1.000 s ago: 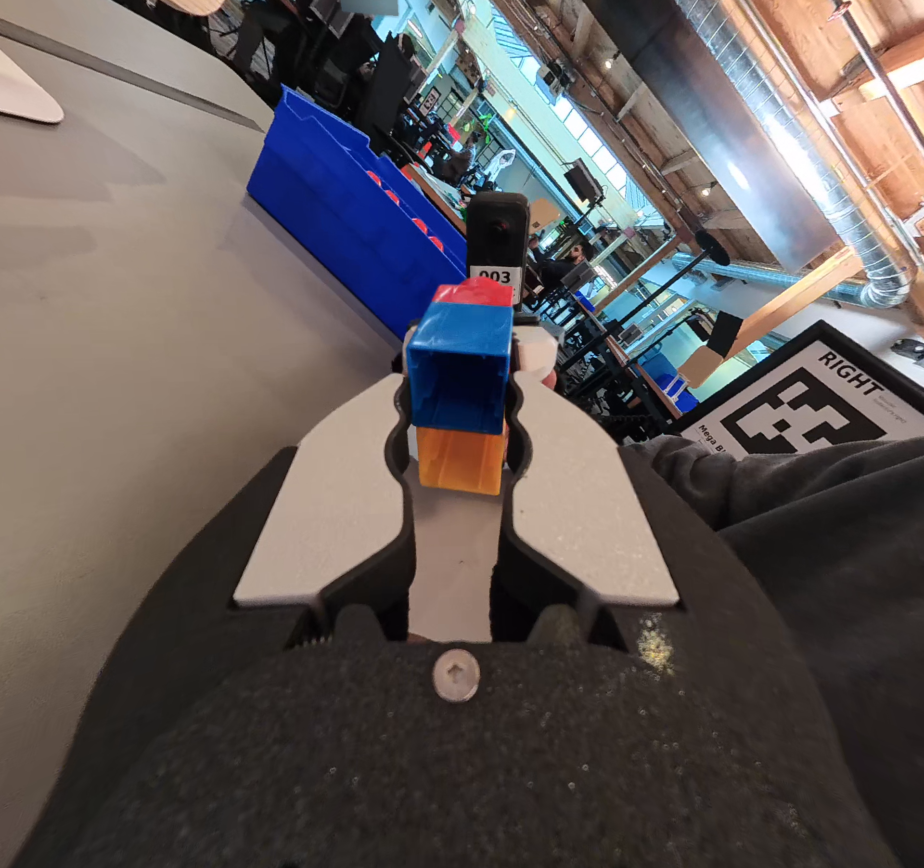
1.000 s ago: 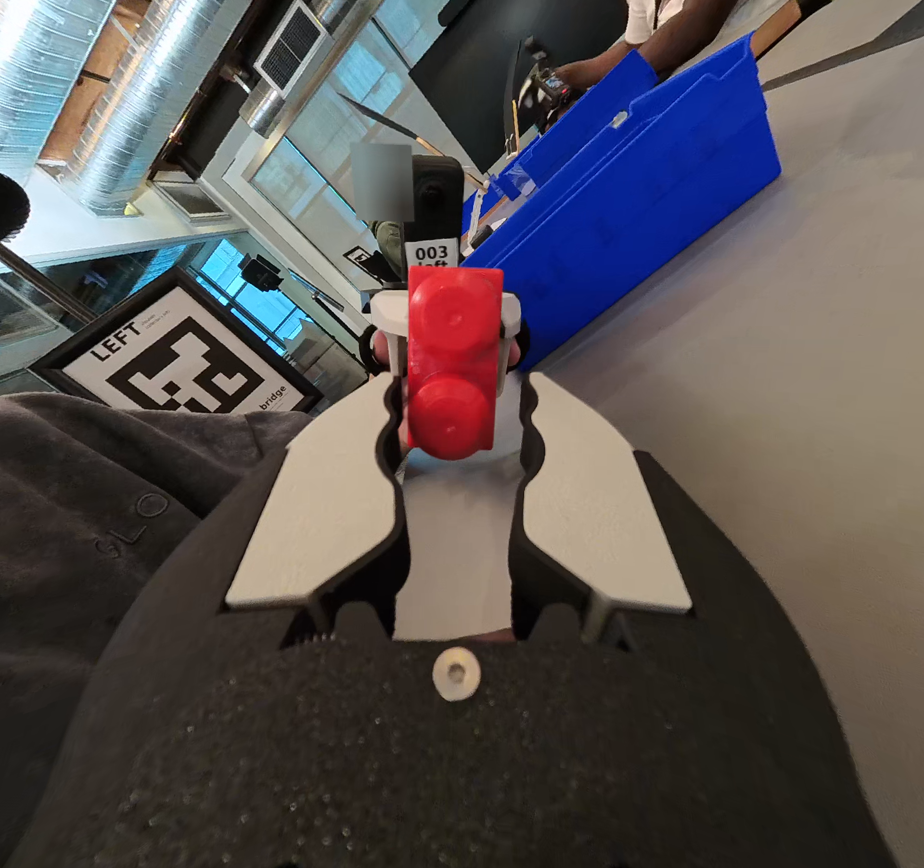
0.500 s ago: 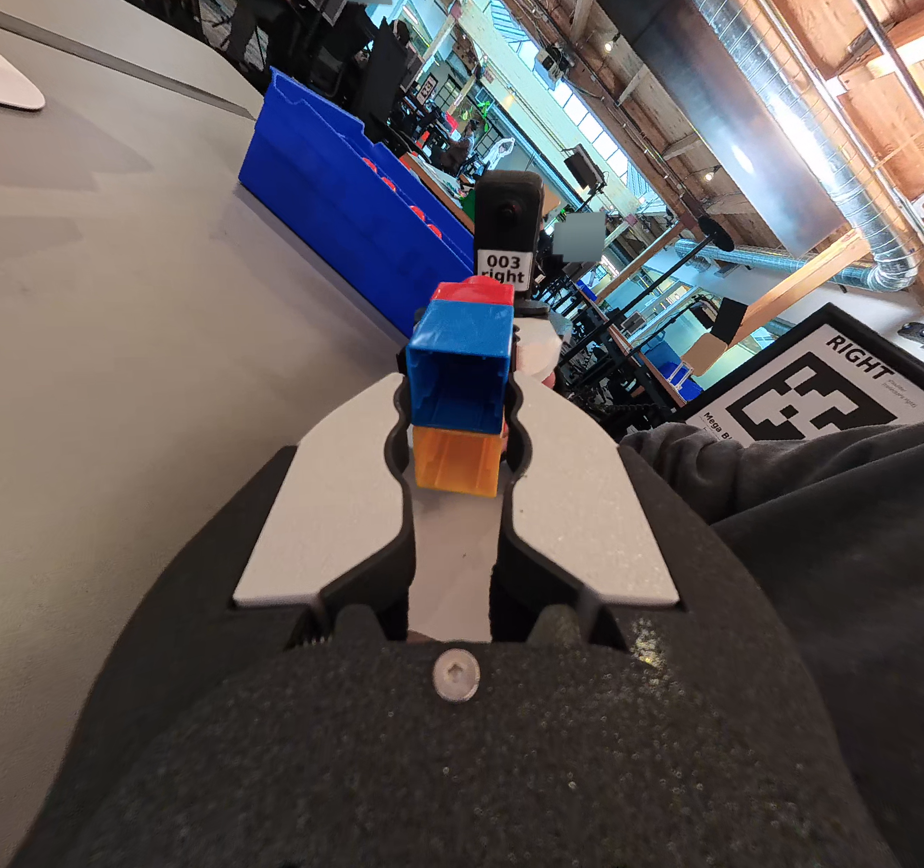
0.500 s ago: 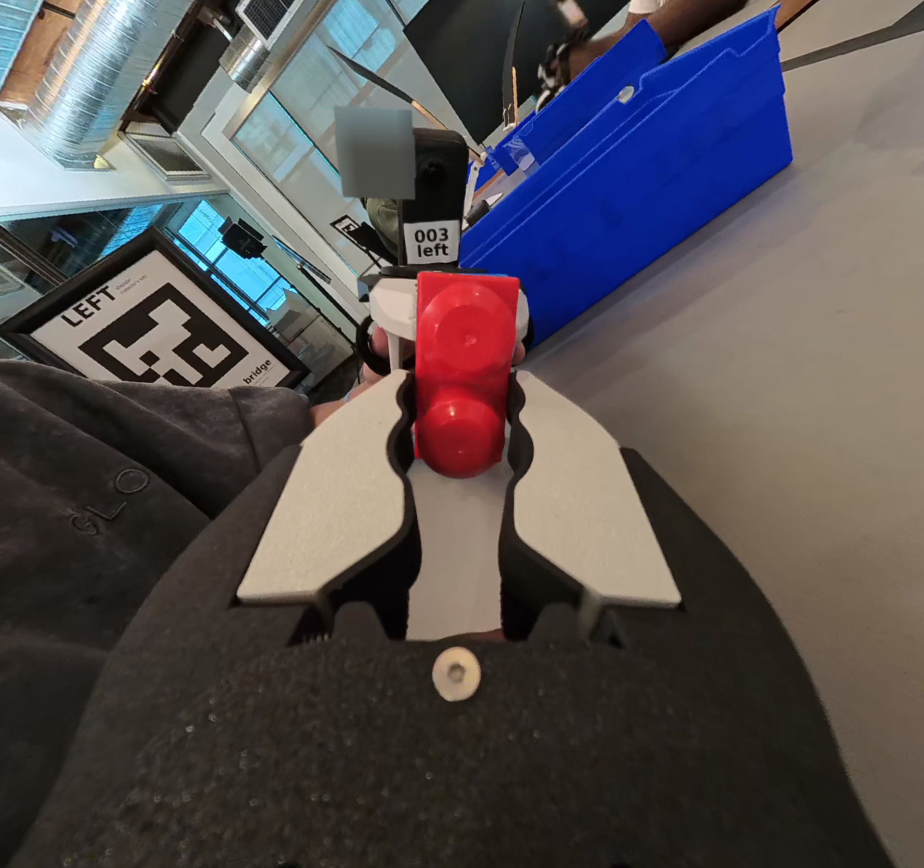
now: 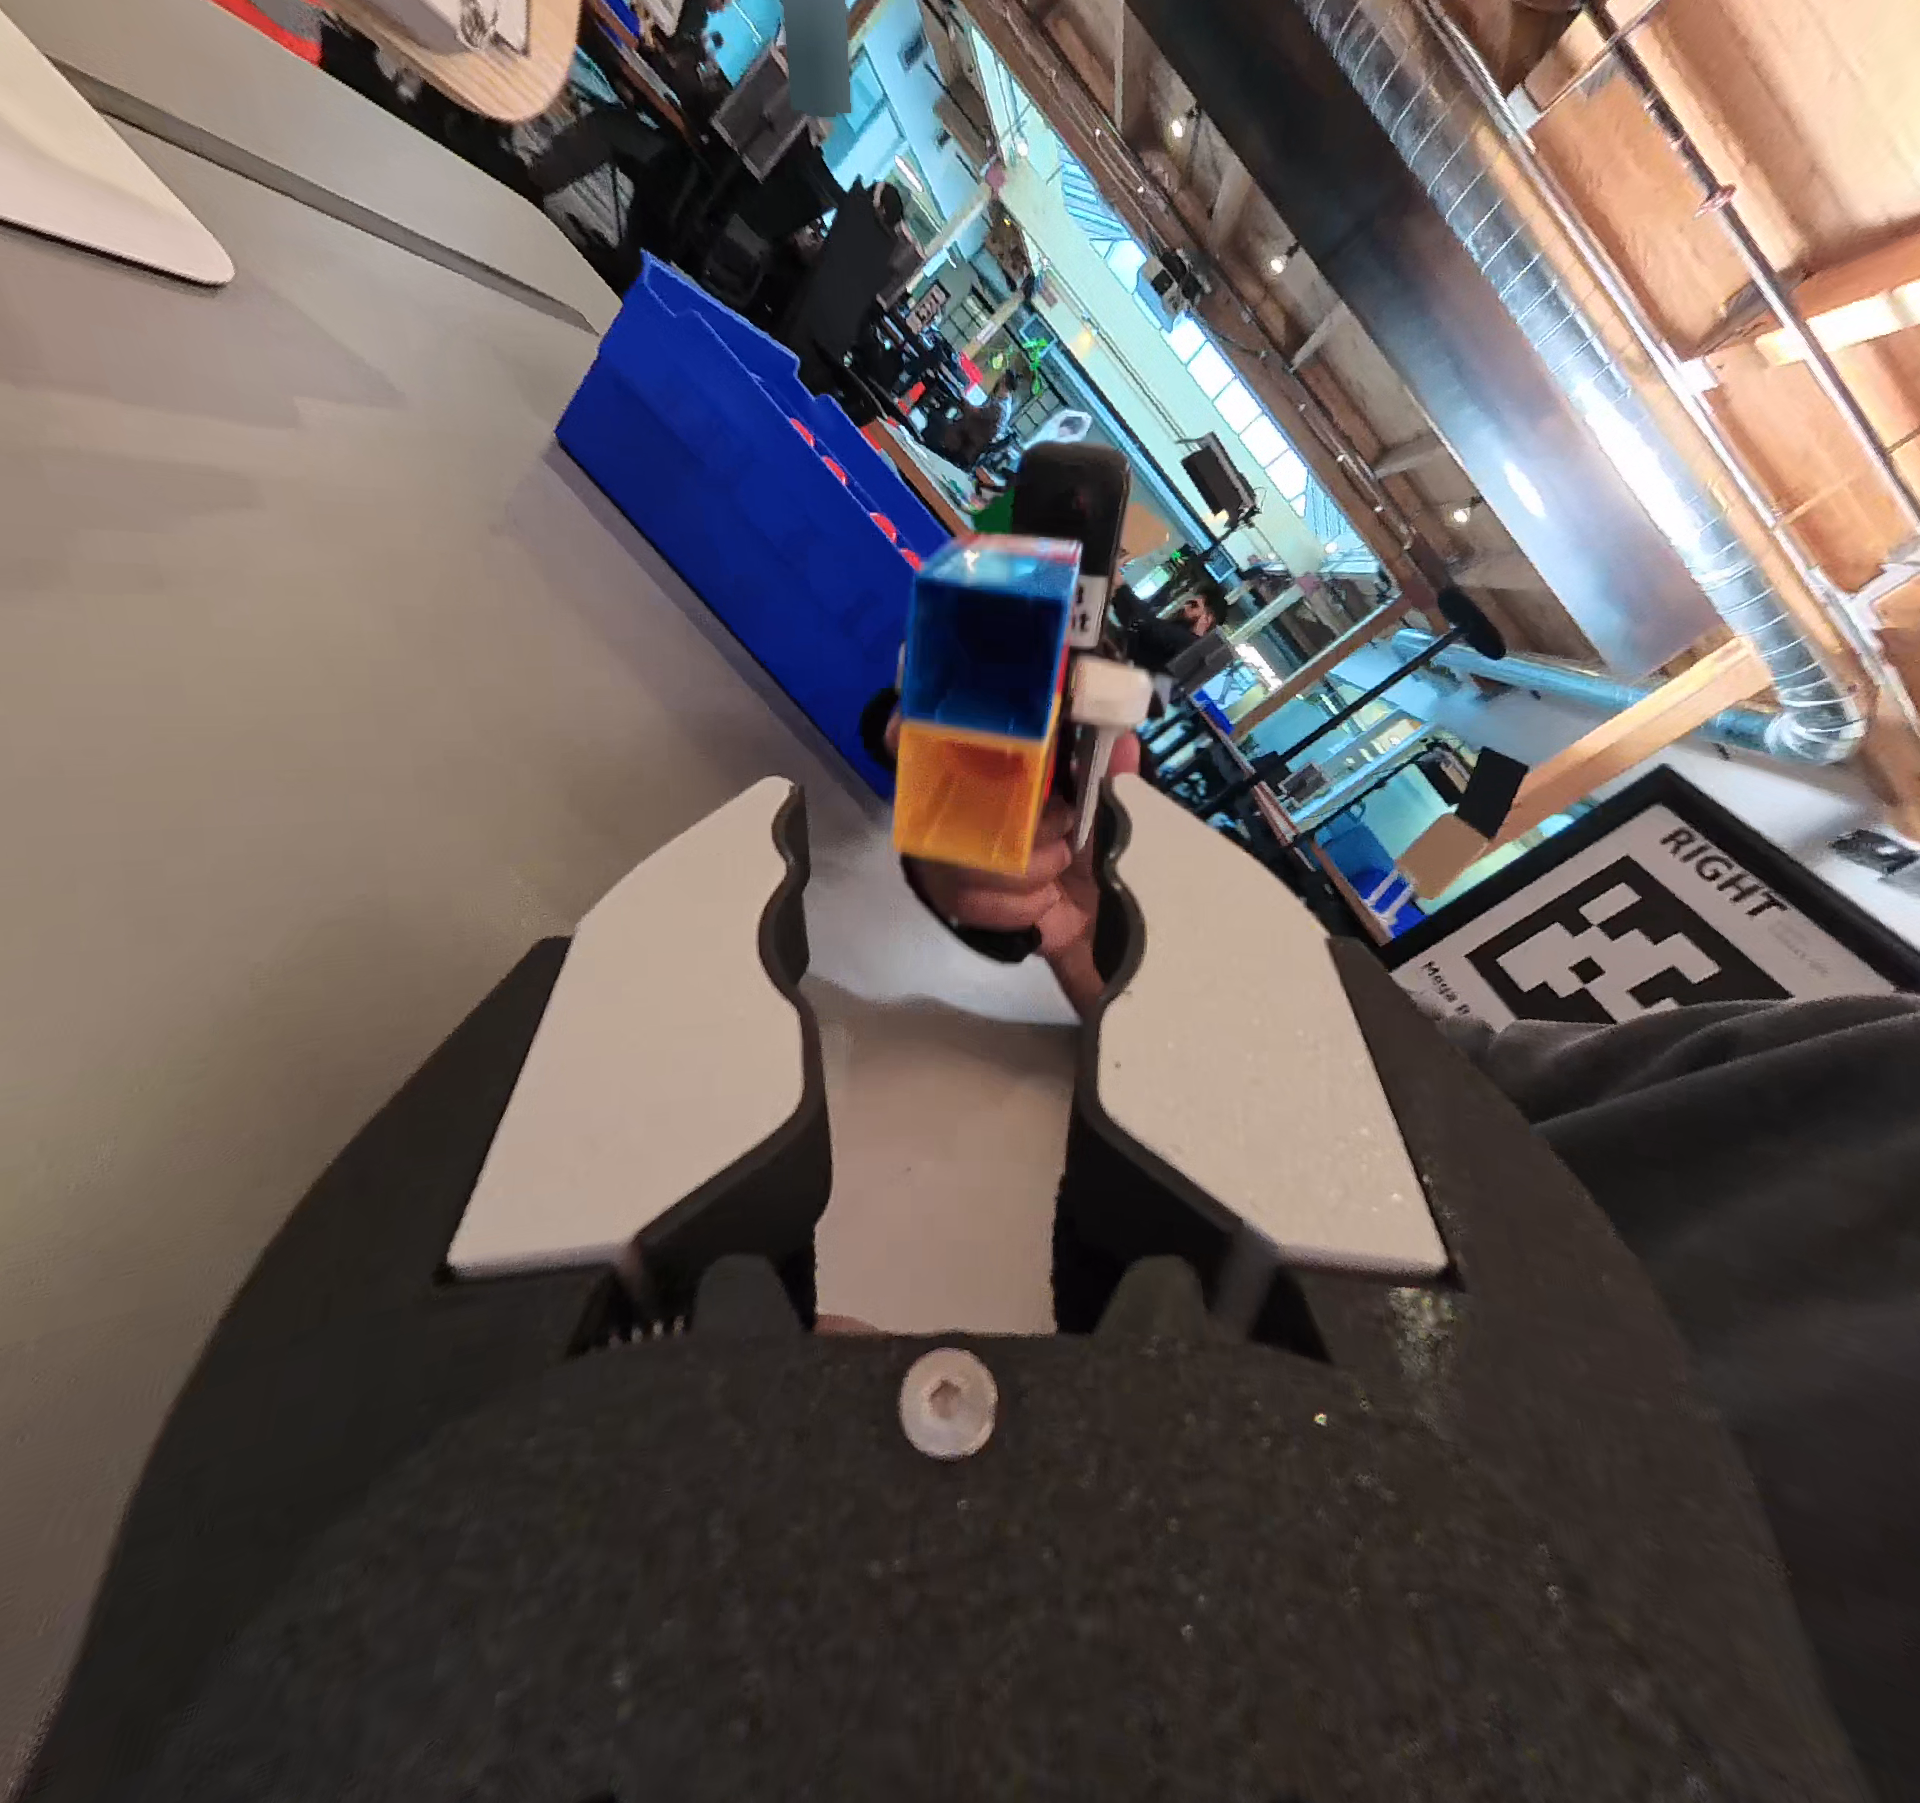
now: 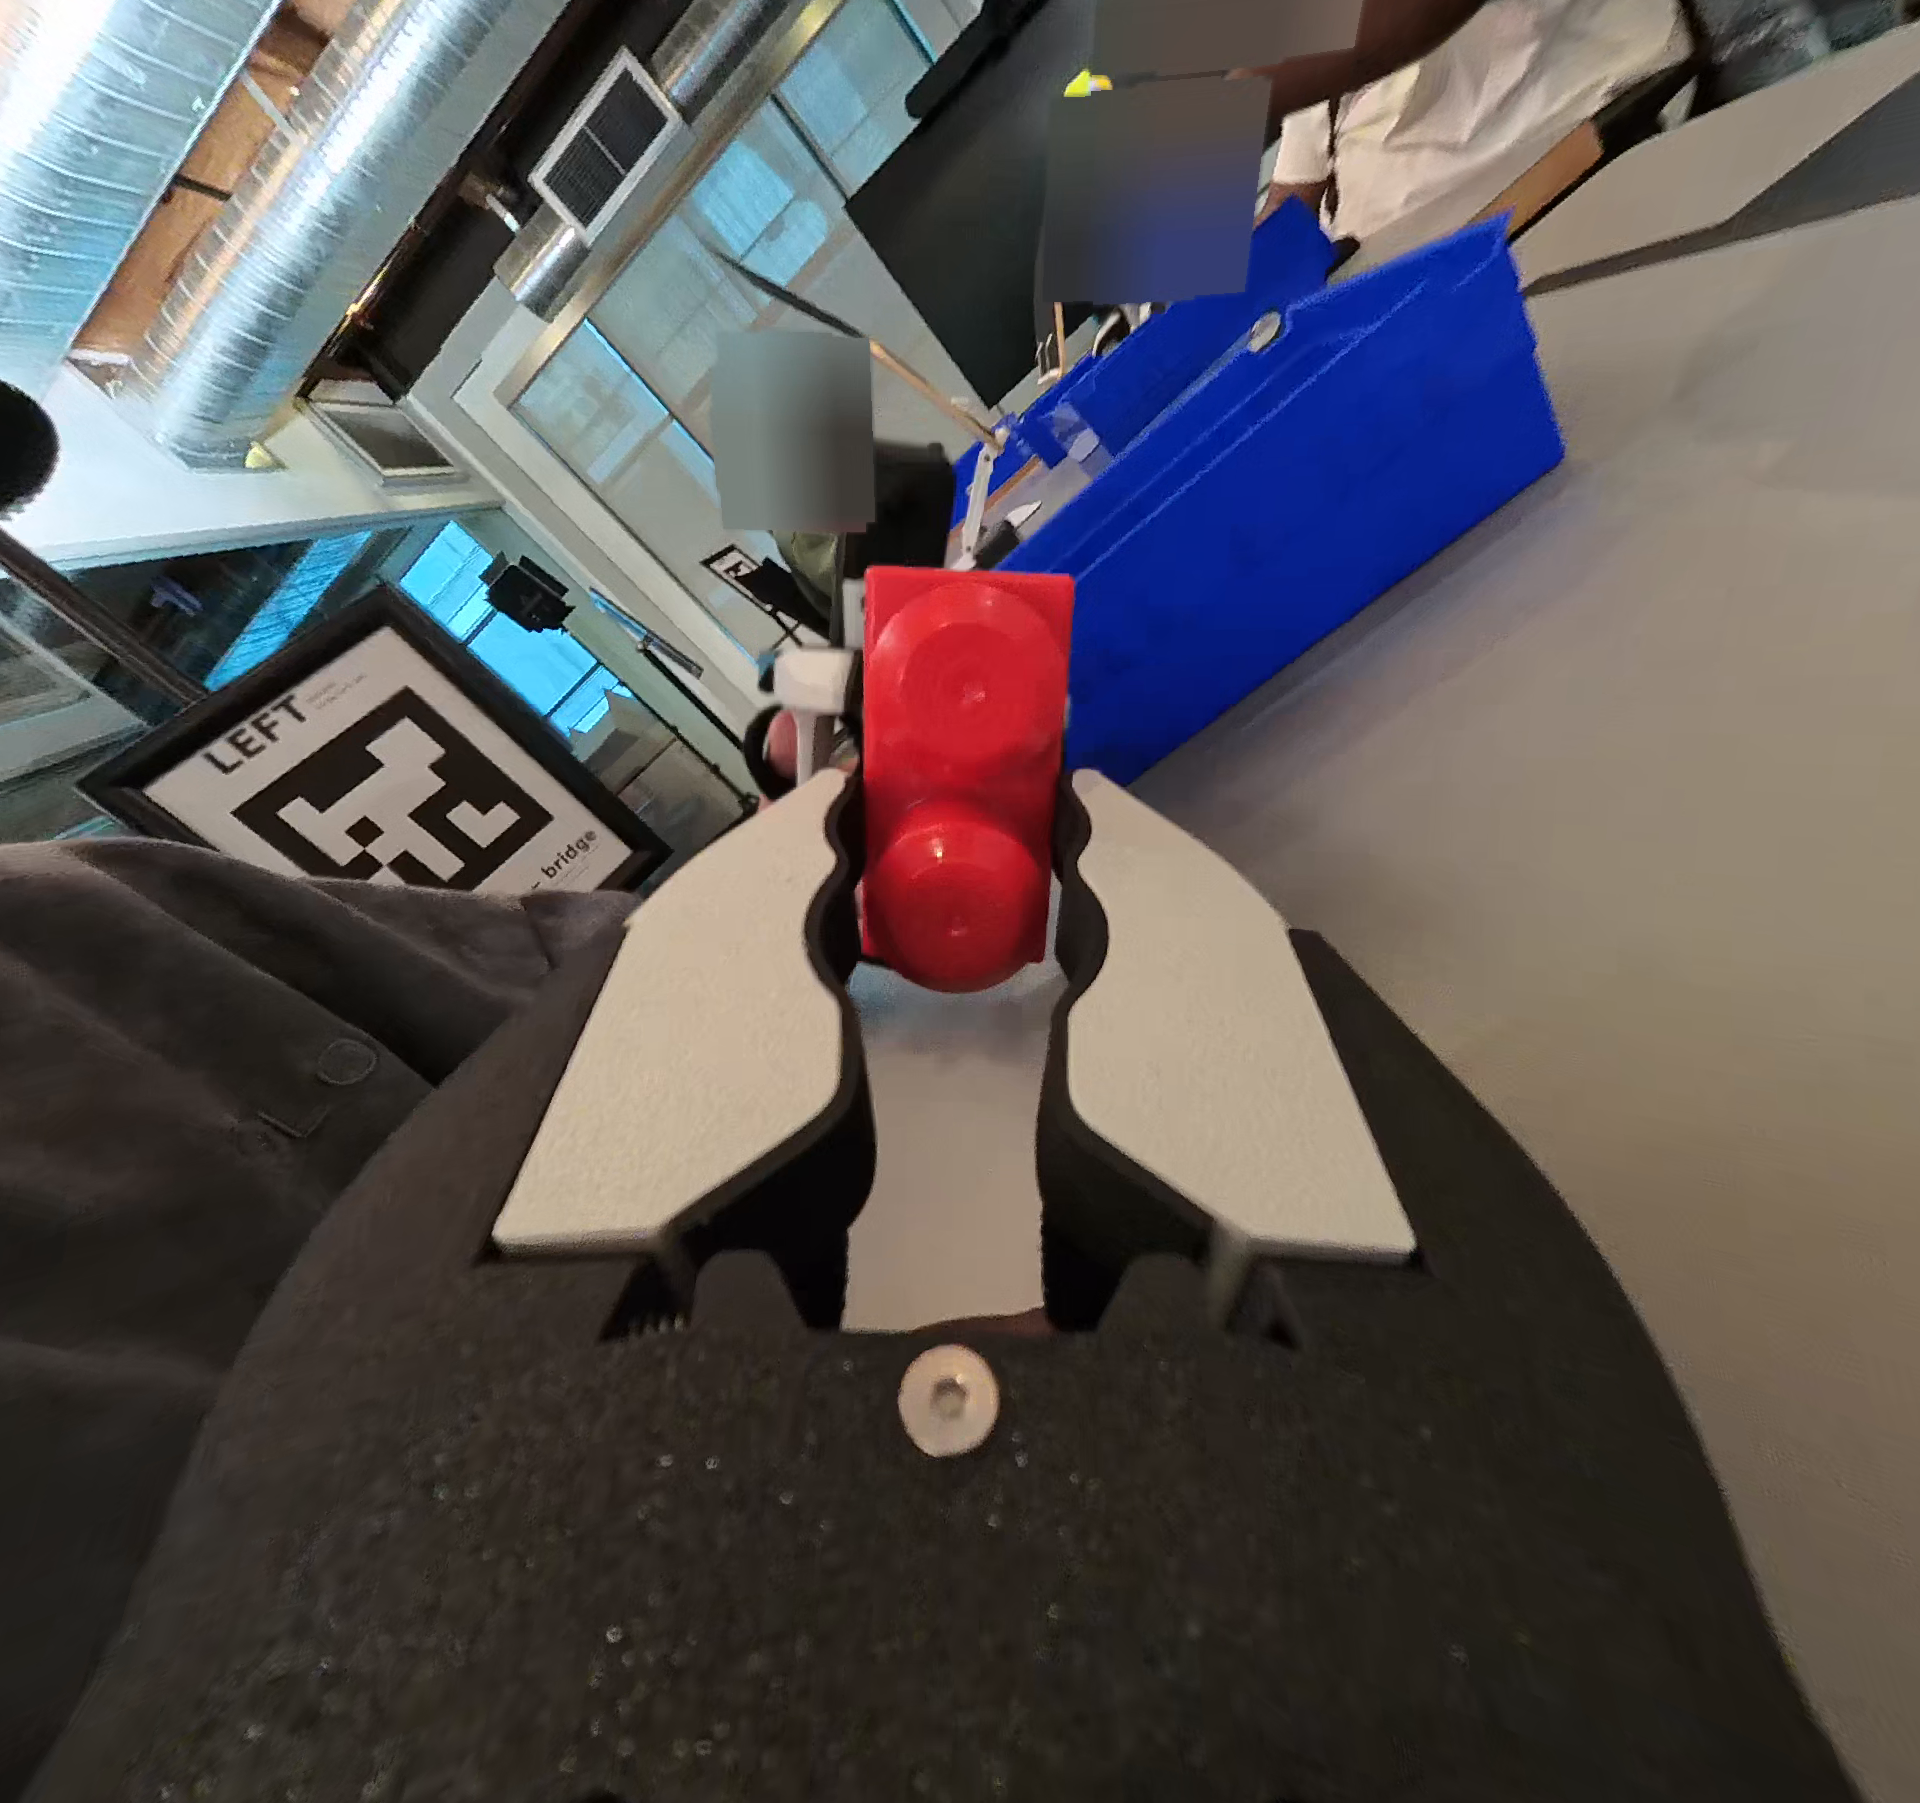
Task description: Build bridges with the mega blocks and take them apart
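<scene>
The blue and orange blocks [image 5: 971,730] have been released by the left gripper [image 5: 951,870], now spread; the stack, held aloft, is pinched at its red block [image 6: 961,777] by the right gripper [image 6: 956,880], suggesting a handover

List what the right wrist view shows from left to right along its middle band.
Dark grey sleeve → framed marker sign → red block shut in the right claw → blue bin → grey table.
</scene>
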A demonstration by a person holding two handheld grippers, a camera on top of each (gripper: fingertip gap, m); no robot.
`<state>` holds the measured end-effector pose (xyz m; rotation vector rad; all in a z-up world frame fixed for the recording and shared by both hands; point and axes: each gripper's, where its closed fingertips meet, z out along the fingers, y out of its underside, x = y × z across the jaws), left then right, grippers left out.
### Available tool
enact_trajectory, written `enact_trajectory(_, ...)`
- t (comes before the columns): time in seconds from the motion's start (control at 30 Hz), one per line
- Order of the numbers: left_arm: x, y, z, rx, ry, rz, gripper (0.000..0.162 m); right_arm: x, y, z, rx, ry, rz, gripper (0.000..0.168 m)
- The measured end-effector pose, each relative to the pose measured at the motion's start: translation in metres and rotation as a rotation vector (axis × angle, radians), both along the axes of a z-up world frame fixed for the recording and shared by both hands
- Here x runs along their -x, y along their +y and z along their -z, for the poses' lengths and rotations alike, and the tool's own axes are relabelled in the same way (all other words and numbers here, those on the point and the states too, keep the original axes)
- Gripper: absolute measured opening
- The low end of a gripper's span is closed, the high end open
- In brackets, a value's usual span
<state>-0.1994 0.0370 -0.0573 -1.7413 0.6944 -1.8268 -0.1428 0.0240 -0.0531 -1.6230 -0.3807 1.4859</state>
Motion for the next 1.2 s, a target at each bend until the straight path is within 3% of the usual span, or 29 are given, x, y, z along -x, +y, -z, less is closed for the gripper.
enact_trajectory(0.1, 0.001, -0.024, 0.002, -0.092, 0.05, -0.002, 0.057, -0.034, -0.004, -0.026, -0.05, -0.111, 0.124, 0.034)
enact_trajectory(0.23, -0.007, -0.047, 0.021, -0.338, 0.293, -0.072, 0.064, -0.139, -0.015, -0.084, -0.09, -0.418, 0.538, 0.034)
enact_trajectory(0.3, -0.011, -0.052, 0.026, -0.403, 0.366, -0.09, 0.064, -0.203, -0.025, -0.084, 0.024, -0.639, 0.753, 0.035)
enact_trajectory(0.37, -0.018, -0.061, 0.025, -0.408, 0.361, -0.059, 0.062, -0.245, -0.03, -0.061, 0.201, -0.817, 0.842, 0.034)
enact_trajectory(0.47, -0.024, -0.07, 0.03, -0.401, 0.377, -0.018, 0.061, -0.271, -0.02, -0.007, 0.442, -1.022, 0.81, 0.035)
enact_trajectory(0.53, -0.025, -0.072, 0.032, -0.406, 0.391, -0.008, 0.061, -0.27, -0.005, 0.024, 0.546, -1.051, 0.749, 0.035)
enact_trajectory(0.73, -0.02, -0.074, 0.023, -0.43, 0.389, -0.008, 0.06, -0.282, 0.024, 0.086, 0.781, -1.263, 0.683, 0.035)
enact_trajectory(0.9, -0.013, -0.074, 0.016, -0.436, 0.381, -0.024, 0.06, -0.293, 0.03, 0.095, 0.845, -1.266, 0.717, 0.035)
enact_trajectory(1.2, -0.012, -0.078, 0.021, -0.444, 0.411, -0.021, 0.061, -0.291, 0.027, 0.095, 0.779, -1.24, 0.741, 0.045)
